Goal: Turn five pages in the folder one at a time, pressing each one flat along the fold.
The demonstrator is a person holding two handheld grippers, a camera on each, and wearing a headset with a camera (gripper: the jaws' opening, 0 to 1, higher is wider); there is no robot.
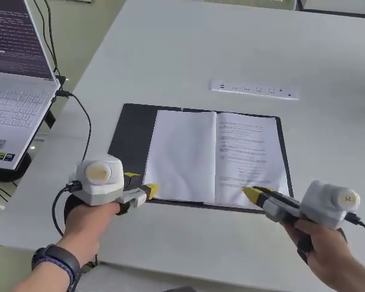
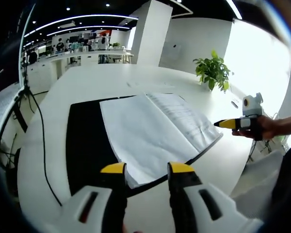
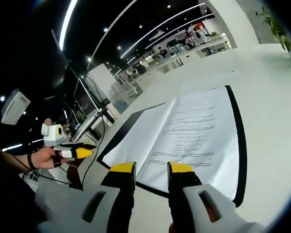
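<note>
Just ahead of right claw, folder.

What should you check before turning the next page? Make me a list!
1. Folder lies open on the table: ok.
2. Left page lies flat: ok.
3. Right gripper is open and holds nothing: ok.
4. Right gripper is at the near edge of the printed page: ok.
5. Left gripper is open, at the folder's near edge: ok.
6. One sheet alone between the fingers: not ok, none is gripped yet.
</note>
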